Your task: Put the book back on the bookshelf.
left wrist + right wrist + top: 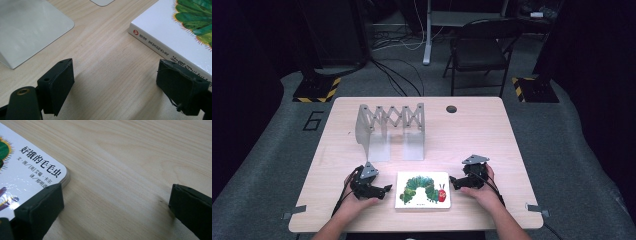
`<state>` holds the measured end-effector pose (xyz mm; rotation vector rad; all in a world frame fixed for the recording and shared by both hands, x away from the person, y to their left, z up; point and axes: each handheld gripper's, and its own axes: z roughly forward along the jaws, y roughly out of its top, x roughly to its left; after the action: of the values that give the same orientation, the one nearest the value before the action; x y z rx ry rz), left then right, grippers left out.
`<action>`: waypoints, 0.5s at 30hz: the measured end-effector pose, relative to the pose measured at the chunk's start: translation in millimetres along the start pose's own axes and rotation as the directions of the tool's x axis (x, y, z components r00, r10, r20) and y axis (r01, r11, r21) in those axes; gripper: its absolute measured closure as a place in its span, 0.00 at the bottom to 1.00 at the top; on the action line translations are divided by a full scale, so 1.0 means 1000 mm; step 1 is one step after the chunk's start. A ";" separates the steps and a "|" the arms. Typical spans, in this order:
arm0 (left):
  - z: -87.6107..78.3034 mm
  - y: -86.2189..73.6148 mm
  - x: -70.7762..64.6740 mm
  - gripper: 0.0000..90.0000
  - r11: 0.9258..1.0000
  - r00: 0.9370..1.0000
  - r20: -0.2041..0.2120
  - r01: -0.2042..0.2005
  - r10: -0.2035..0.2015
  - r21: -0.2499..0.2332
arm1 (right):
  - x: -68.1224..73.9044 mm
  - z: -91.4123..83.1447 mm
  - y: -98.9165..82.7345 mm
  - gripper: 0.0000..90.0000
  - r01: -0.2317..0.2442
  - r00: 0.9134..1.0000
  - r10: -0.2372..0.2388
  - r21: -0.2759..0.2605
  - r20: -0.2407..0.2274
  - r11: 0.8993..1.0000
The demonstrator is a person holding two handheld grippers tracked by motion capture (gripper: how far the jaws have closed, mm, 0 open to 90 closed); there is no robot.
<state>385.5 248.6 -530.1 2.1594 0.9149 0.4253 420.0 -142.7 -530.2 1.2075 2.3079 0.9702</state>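
A white picture book [422,189] with a green caterpillar on its cover lies flat near the table's front edge. My left gripper [385,189] rests just left of it, open, with bare wood between its jaws; the book's spine [160,47] runs beside the right-hand jaw. My right gripper [453,182] sits just right of the book, open, with nothing between the jaws. The book's rounded corner [53,173] lies beside its left-hand jaw.
A grey metal expanding book rack [391,131] stands behind the book, toward the table's middle; its base plate [27,27] shows ahead of my left gripper. A cable hole [451,108] lies near the far edge. A folding chair [482,50] stands beyond the table.
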 end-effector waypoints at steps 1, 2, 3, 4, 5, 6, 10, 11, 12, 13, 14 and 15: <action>-0.001 0.000 0.001 0.16 1.000 1.000 0.007 -0.004 0.004 0.010 | 0.000 0.000 0.000 0.00 -0.001 1.000 0.001 0.002 0.000 1.000; 0.000 0.000 0.001 0.16 1.000 1.000 0.007 -0.004 0.004 0.009 | 0.001 0.001 0.001 0.00 -0.011 1.000 0.011 -0.001 0.003 1.000; 0.000 0.001 0.000 0.16 1.000 1.000 0.007 -0.001 0.001 0.009 | 0.001 0.001 0.001 0.00 -0.012 1.000 0.012 -0.002 0.003 1.000; 0.000 0.001 0.001 0.16 1.000 1.000 0.008 -0.001 0.001 0.010 | 0.001 0.001 0.001 0.00 -0.012 1.000 0.012 -0.001 0.004 1.000; 0.000 0.001 0.001 0.16 1.000 1.000 0.008 -0.003 0.003 0.010 | 0.001 0.001 0.001 0.00 -0.012 1.000 0.012 -0.002 0.006 1.000; 0.000 0.001 0.001 0.16 1.000 1.000 0.008 -0.003 0.003 0.010 | 0.001 0.001 0.001 0.00 -0.013 1.000 0.013 -0.001 0.007 1.000; 0.000 0.001 0.001 0.16 1.000 1.000 0.008 -0.002 0.002 0.010 | 0.001 0.001 0.001 0.00 -0.015 1.000 0.015 0.001 0.008 1.000; -0.001 0.001 0.001 0.16 1.000 1.000 0.002 -0.009 0.009 0.014 | 0.001 0.001 0.001 0.00 -0.012 1.000 0.013 -0.006 0.007 1.000; -0.001 0.001 0.001 0.16 1.000 1.000 0.002 -0.009 0.009 0.014 | 0.001 0.001 0.001 0.00 -0.012 1.000 0.013 -0.006 0.007 1.000; -0.001 0.000 0.000 0.16 1.000 1.000 0.006 -0.006 0.006 0.015 | 0.002 0.001 0.001 0.00 -0.021 1.000 0.021 -0.007 0.009 1.000; -0.001 0.000 0.000 0.16 1.000 1.000 0.009 -0.006 0.006 0.015 | 0.002 0.001 0.001 0.00 -0.021 1.000 0.021 -0.004 0.009 1.000; -0.001 0.000 0.001 0.16 1.000 1.000 0.005 -0.008 0.008 0.012 | 0.002 0.001 0.001 0.00 -0.021 1.000 0.021 -0.004 0.010 1.000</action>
<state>385.6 249.5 -528.9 2.1749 0.9086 0.4195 420.3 -140.3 -530.2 1.2349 2.2887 0.9741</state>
